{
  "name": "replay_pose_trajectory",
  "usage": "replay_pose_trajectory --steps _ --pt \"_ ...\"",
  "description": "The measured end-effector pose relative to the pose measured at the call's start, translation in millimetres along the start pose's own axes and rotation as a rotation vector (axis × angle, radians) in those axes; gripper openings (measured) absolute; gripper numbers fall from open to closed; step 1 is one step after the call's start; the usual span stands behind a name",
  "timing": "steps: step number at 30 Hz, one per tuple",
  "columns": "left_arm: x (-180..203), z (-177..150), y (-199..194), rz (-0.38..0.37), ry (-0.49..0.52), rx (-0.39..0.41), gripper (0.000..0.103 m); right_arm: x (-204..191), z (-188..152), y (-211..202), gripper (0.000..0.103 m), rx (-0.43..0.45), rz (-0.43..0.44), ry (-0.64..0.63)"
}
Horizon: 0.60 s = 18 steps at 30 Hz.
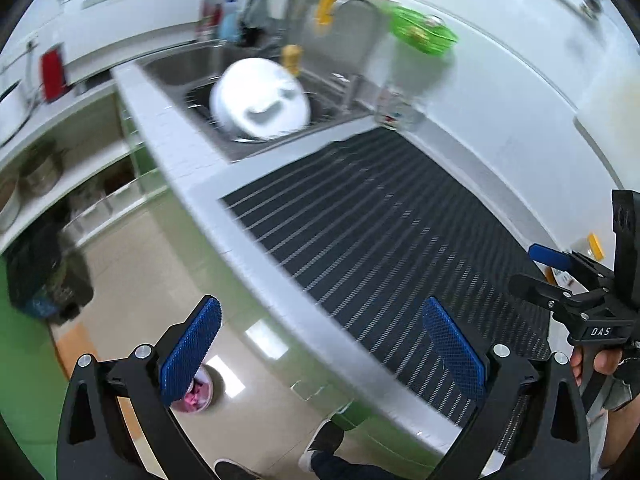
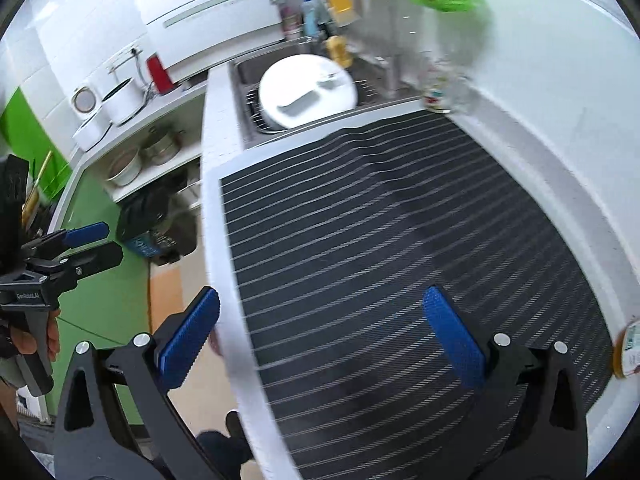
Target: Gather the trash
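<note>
Trash: only two candidates showed, a clear plastic bottle (image 2: 440,88) standing at the far end of the desk beside the sink, and a jar or tub with a label (image 2: 628,350) at the right edge; both were blurred, so which counted as rubbish could not be told.
Bin: a dark bin with a bag (image 1: 44,264) stood on the floor at far left, below the shelves.
Left tool (image 1: 320,354): released, blue pads wide apart, nothing between them; it hung over the desk's front edge.
Sink: a white lid or bowl (image 1: 260,98) rested in the basin (image 1: 180,66), with a green basket (image 1: 424,34) behind.
Desk (image 2: 224,216): white, covered by a dark striped mat (image 2: 380,220) that looked bare in the middle.
Right tool (image 2: 320,338): released and empty, held above the mat near its front.
Step in hand: likely reaching for a first piece.
Doing it well: keep the pads spread, approach the bottle level and square to its side, close gently since thin plastic probably crushes and slips, and steer clear of the basin rim.
</note>
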<state>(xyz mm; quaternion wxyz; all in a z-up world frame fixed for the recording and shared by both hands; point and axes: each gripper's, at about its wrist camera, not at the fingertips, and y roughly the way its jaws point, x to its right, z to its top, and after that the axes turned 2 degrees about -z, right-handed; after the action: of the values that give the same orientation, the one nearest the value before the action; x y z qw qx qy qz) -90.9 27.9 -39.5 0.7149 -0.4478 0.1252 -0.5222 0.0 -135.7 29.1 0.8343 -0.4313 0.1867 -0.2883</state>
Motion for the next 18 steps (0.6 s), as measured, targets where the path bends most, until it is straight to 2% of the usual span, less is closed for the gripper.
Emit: replay_pose_trajectory --steps 9,15,18 --pt "51.5 27.0 28.6 -0.078 0.174 -0.050 0.097 34.4 -4.7 -15.1 0.100 0.029 -0.035 0.065" --pt "68.5 41.7 37.6 -0.104 0.307 -0.084 0.097 36.5 -9.3 -29.3 0.100 0.071 -0.059 0.123" --pt "73.3 49.6 35.1 -0.131 0.353 -0.068 0.097 35.1 -8.5 -35.1 0.100 0.087 -0.076 0.138"
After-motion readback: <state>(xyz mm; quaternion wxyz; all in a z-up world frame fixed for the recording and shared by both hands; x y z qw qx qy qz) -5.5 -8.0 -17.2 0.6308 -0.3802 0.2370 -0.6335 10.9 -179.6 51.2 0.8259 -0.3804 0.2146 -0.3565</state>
